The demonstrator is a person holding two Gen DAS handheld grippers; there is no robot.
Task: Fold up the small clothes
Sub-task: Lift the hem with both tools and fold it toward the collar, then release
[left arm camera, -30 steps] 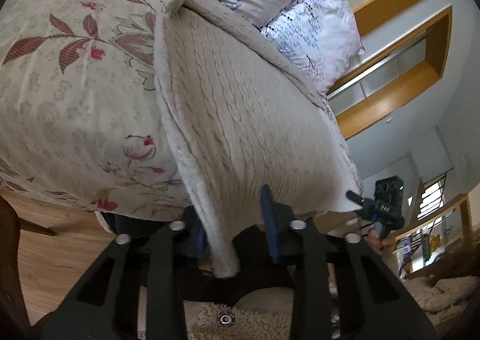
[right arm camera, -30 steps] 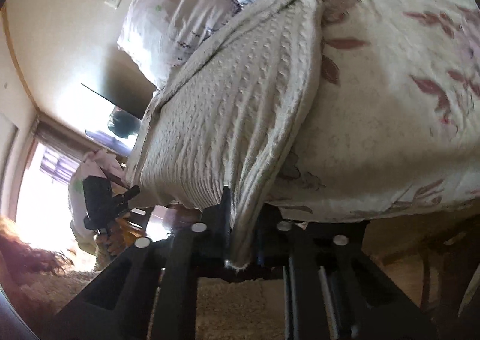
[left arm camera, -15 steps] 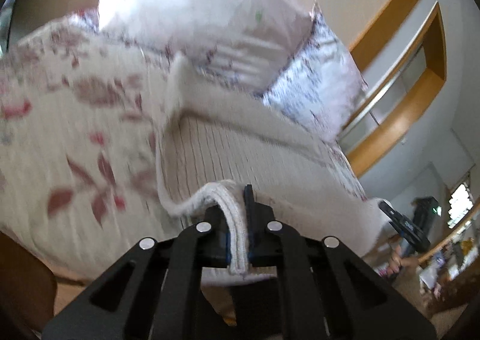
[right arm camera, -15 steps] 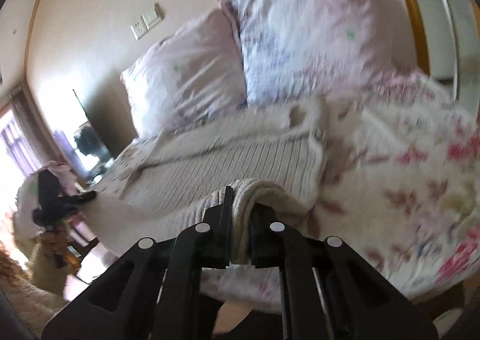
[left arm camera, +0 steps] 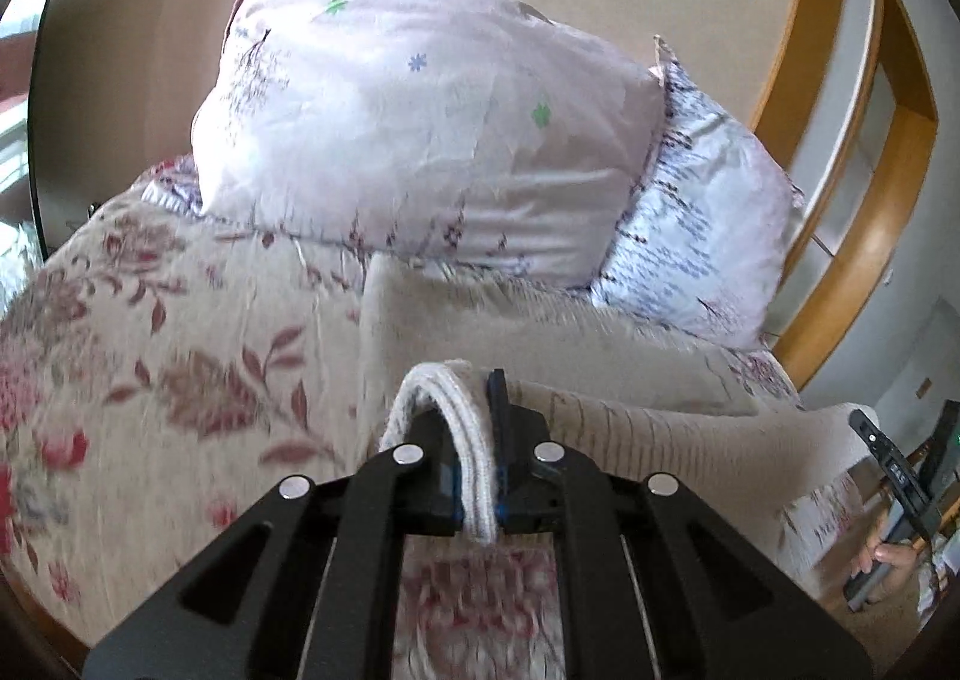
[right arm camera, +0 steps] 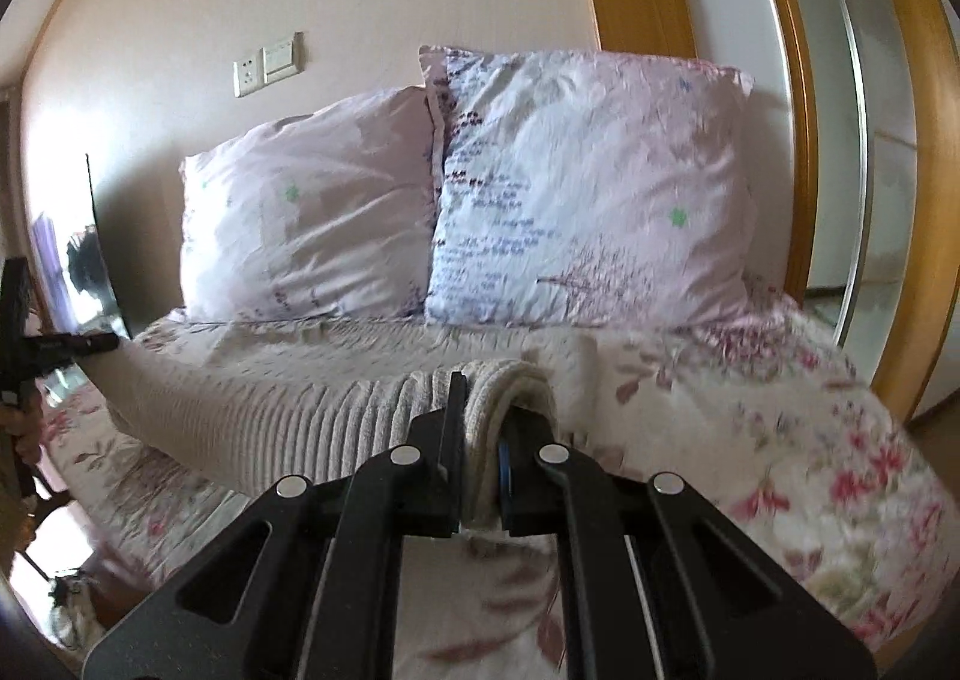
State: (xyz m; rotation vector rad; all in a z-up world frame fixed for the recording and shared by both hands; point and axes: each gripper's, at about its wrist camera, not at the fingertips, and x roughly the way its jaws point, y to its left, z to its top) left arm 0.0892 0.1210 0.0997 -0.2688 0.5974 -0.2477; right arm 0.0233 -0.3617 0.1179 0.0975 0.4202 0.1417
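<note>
— Left wrist view: what's changed since a second ago?
— The left gripper (left arm camera: 477, 476) was open around the cream knit sweater (left arm camera: 630, 428) hanging off the bed's edge; now it's clamped on the ribbed hem, lifted above the floral quilt (left arm camera: 150, 368).
— And the other side?
— The right gripper (right arm camera: 480, 470) pinches the hem's opposite corner, which curls thickly over its jaw. The sweater (right arm camera: 288, 410) sags between both grippers, ridged cable-knit, soft and heavy.
— Behind it?
— Two crinkled lilac pillows (right arm camera: 312, 212), smooth cotton, propped against the wall.
</note>
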